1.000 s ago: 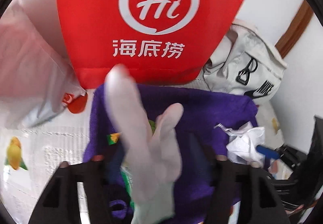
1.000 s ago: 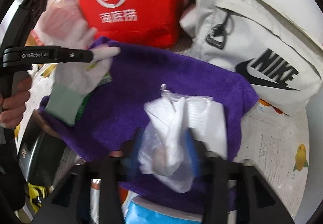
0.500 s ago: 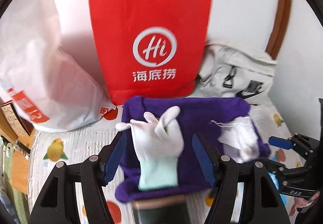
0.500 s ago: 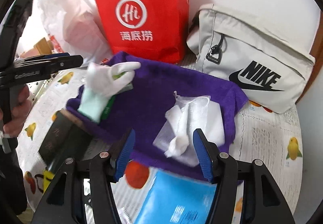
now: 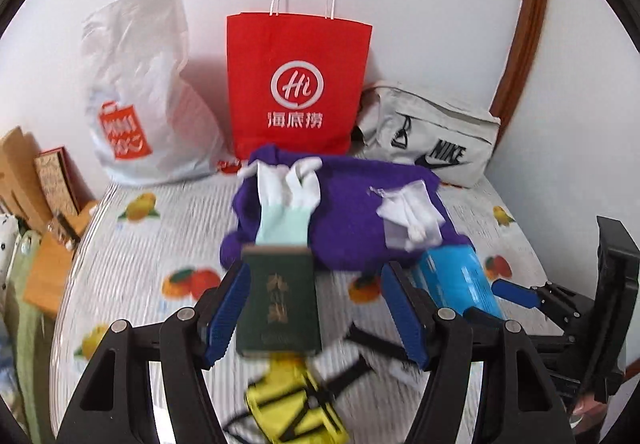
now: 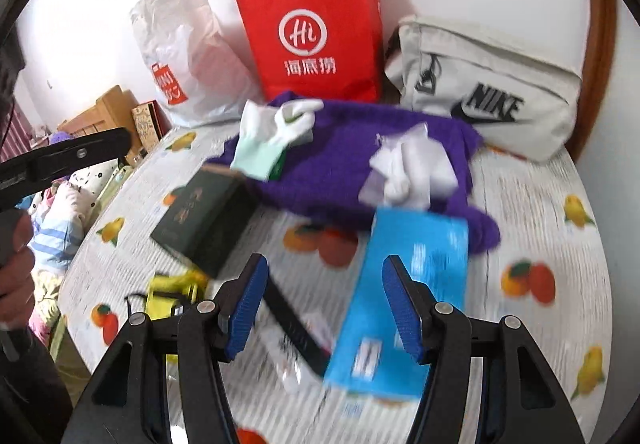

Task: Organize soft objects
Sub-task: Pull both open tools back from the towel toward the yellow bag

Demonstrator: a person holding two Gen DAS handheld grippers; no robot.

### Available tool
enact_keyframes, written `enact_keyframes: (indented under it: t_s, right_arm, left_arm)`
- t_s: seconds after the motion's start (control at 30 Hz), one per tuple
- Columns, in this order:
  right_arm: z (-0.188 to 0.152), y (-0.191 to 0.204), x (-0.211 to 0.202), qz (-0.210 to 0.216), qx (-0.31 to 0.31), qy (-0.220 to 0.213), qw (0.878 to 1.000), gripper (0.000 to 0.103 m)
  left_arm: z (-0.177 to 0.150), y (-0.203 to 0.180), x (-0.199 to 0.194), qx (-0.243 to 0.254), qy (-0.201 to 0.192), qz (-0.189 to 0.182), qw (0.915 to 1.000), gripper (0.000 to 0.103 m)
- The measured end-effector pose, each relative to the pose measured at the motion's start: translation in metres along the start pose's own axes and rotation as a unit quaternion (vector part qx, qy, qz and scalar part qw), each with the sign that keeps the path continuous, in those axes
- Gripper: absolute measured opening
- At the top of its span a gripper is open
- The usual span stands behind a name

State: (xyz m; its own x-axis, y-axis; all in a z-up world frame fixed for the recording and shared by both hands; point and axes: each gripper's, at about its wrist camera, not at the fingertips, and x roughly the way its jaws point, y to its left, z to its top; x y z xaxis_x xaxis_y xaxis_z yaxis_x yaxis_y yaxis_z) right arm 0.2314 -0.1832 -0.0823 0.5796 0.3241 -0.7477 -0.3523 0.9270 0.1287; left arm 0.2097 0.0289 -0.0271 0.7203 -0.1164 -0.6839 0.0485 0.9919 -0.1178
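Observation:
A purple towel (image 5: 348, 212) (image 6: 352, 164) lies on the fruit-print table. On its left part rests a white-and-mint glove (image 5: 286, 204) (image 6: 268, 136). On its right part rests a crumpled white plastic bag (image 5: 412, 216) (image 6: 408, 168). My left gripper (image 5: 312, 312) is open and empty, drawn back above a dark green box (image 5: 278, 304). My right gripper (image 6: 324, 308) is open and empty, drawn back near a blue box (image 6: 400, 296). The right gripper also shows at the right edge of the left wrist view (image 5: 552, 296).
A red paper bag (image 5: 296, 84) (image 6: 316, 32), a white plastic bag (image 5: 144, 92) (image 6: 188, 56) and a grey Nike bag (image 5: 432, 136) (image 6: 488, 88) stand along the wall. A yellow item (image 5: 292, 408) and a black strip (image 6: 296, 332) lie near the front. Wooden boxes (image 5: 36, 180) sit left.
Both grippers let go of the glove and the white bag, opened, and pulled back from the towel. The green and blue boxes have come into view.

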Motion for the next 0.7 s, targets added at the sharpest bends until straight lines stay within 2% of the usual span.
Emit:
enact_keyframes:
  t_s: [0.1,0.27,0.43,0.7]
  right_arm:
    - [-0.019,-0.003,-0.009,-0.006,0.022,0.009,1.000,0.060]
    - [-0.045,-0.009,-0.018,0.015,0.057,0.029,0.998,0.060]
    - [-0.066,-0.005,-0.031,0.001,0.064,0.011,0.998,0.060]
    - [-0.096,-0.006,-0.036,-0.001,0.068,0.005,0.998,0.060]
  left_arm:
    - [-0.021,0.005,-0.005,-0.007,0.014,0.012,0.9998,0.066]
    - [-0.055,0.028,-0.002,-0.044,0.054,0.013,0.9975,0.066]
    - [-0.085,0.033,0.006,-0.056,0.066,0.011,0.9962,0.066]
    - [-0.134,0.036,0.042,-0.079,0.123,0.010,0.9892,0.069]
